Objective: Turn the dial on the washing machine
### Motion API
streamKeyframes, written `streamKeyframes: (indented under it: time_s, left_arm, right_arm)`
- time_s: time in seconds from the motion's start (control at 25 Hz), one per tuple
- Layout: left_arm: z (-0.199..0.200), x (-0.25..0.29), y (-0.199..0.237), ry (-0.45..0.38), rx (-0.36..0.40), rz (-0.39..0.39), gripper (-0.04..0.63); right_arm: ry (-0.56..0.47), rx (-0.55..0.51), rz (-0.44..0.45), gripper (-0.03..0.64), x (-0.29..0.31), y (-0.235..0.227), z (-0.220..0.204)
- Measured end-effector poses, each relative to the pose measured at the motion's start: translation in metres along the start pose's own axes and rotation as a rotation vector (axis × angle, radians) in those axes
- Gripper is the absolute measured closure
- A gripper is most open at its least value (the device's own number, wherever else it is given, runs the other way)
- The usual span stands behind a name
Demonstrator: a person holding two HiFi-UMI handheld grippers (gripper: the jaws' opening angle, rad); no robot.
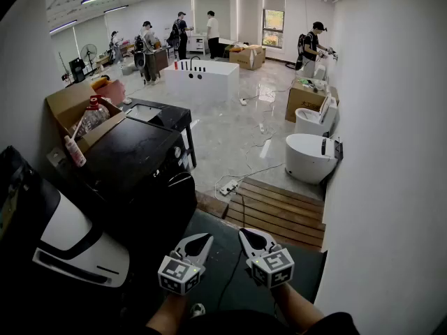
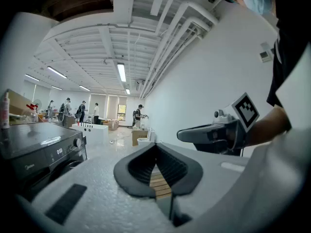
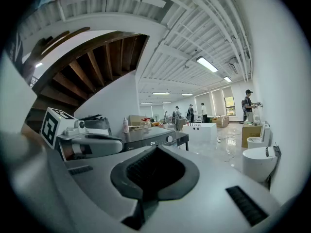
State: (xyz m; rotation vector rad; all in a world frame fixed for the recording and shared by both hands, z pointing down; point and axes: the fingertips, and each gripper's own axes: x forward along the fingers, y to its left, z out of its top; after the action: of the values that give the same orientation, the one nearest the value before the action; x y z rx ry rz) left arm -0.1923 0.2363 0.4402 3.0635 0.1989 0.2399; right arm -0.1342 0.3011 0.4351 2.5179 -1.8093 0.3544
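Where glossy floor (image 1: 237,128) runs past a tub (image 1: 202,81), the washer's (image 1: 129,160) dial (image 2: 76,142) faces out of its front, axis level; left gripper (image 1: 202,243) and right gripper (image 1: 250,239) are closed, empty.

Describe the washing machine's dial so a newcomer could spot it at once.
Look to the black washing machine by the left wall, next to the open cardboard box. On its front control strip, just under the top edge, sits the dial: a small round silver knob beside the lit digits, the only pale knob on that dark panel.
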Motion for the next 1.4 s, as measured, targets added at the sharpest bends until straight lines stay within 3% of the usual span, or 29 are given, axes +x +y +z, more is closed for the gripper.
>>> streamKeyframes:
  time_s: [0.4,0.6,0.72,0.88,1.4]
  left_arm:
    - [-0.018,0.027,-0.033,-0.008,-0.039,0.089,0.583]
    - [-0.025,0.043,-0.031,0.012,-0.079,0.081,0.481]
    - [-0.033,0.055,-0.018,0.018,-0.102,0.056,0.463]
    - [-0.036,0.065,0.027,0.042,-0.112,0.095,0.457]
    - [-0.017,0.088,0.209,0.049,-0.121,0.17,0.446]
  right_arm:
    - [-0.001,0.03,0.103,0.617,-0.033,-0.031,-0.011]
    - [0.005,0.047,0.113,0.584,-0.023,-0.046,-0.018]
    - [0.007,0.035,0.115,0.546,-0.001,-0.057,-0.023]
    - [0.029,0.066,0.13,0.511,0.04,-0.06,-0.014]
    - [0.047,0.033,0.16,0.494,0.226,-0.058,0.015]
